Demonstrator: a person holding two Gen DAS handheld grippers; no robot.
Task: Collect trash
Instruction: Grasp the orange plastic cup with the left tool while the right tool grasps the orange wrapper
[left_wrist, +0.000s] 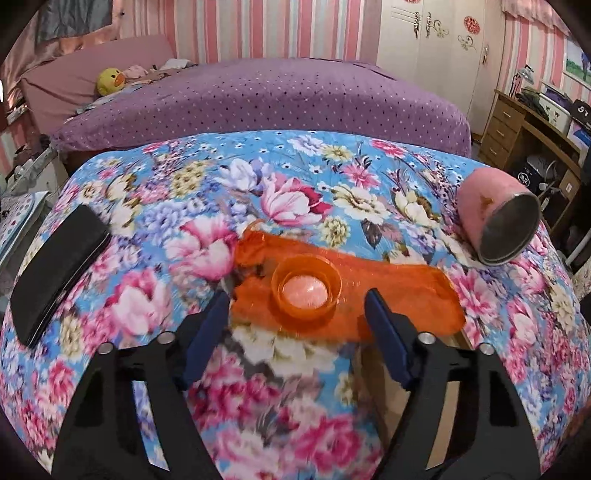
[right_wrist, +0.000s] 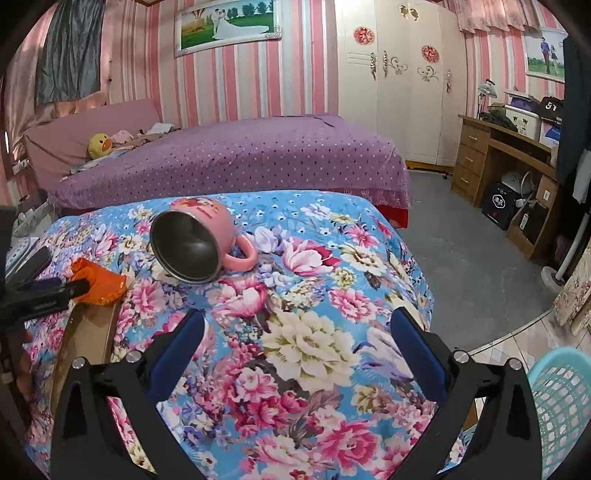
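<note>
The trash here is an orange plastic wrapper (left_wrist: 369, 291) lying flat on the flowered cloth (left_wrist: 303, 177) that covers the table in front of me, with a small round orange cup (left_wrist: 306, 288) sitting on top of it. Largest first: behind the table I see a bed under a purple dotted cover (right_wrist: 240, 155), a cream wardrobe (right_wrist: 399, 92) and a wooden desk (right_wrist: 491, 155) off to the right. A teal mesh basket (right_wrist: 565, 406) stands at the table's near right corner. On the cloth, a pink mug (right_wrist: 199, 243) lies tipped on its side, mouth toward my right camera, just right of the wrapper. A black flat case (left_wrist: 59, 273) rests near the left edge, well apart from the wrapper.

My left gripper (left_wrist: 295, 310) hovers right at the wrapper's near edge, jaws released, one finger on each side of the cup; the pads press on nothing. My right gripper (right_wrist: 295, 332) is also spread wide, over bare cloth, gripping nothing, short of the mug.
</note>
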